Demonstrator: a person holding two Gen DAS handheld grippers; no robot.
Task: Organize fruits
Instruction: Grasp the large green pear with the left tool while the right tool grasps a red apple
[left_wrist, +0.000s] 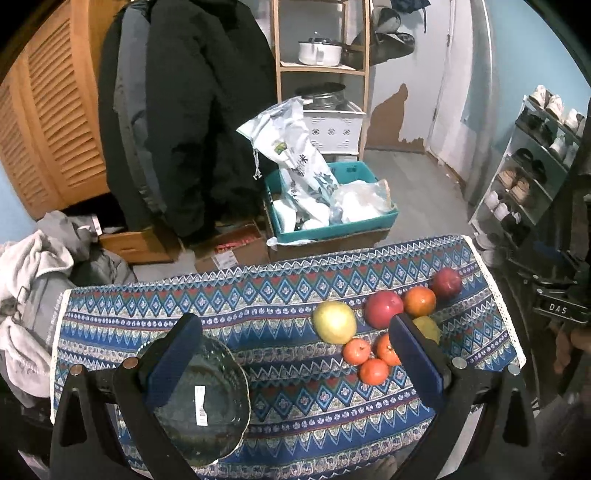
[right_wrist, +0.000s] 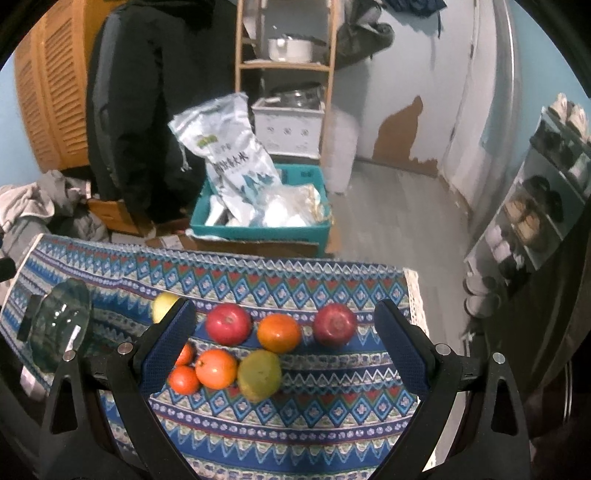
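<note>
Fruits lie loose on the patterned tablecloth (right_wrist: 295, 424), clustered toward its right end. In the right wrist view, a back row runs from 10 to 1 o'clock: a yellow apple (right_wrist: 162, 304) half hidden behind the near finger, a red apple (right_wrist: 228, 324), a large orange (right_wrist: 279, 332) touching it, and a dark red apple (right_wrist: 335, 324) just apart at the right. In front of them sit a second orange (right_wrist: 216, 368) and a green-yellow pear (right_wrist: 259, 374), touching each other, with two small tangerines (right_wrist: 183, 379) at about 9 o'clock, one partly covered by the finger.

The right gripper (right_wrist: 284, 350) hovers above this cluster with its jaws spread wide and nothing between the blue pads (right_wrist: 400, 347); most of the fruit shows in the gap between them.

The left gripper (left_wrist: 295, 354) is likewise spread wide and grasps nothing. In its view a clear glass bowl (left_wrist: 207, 402) with a white sticker sits on the cloth at 7 o'clock, partly under the left finger, well apart from the fruit, which lies at 2 to 4 o'clock.

Beyond the table, at 12 o'clock, a teal crate (left_wrist: 332, 229) holds white bags, with a wooden shelf (left_wrist: 321, 70) behind it carrying a white pot (left_wrist: 319, 51).
</note>
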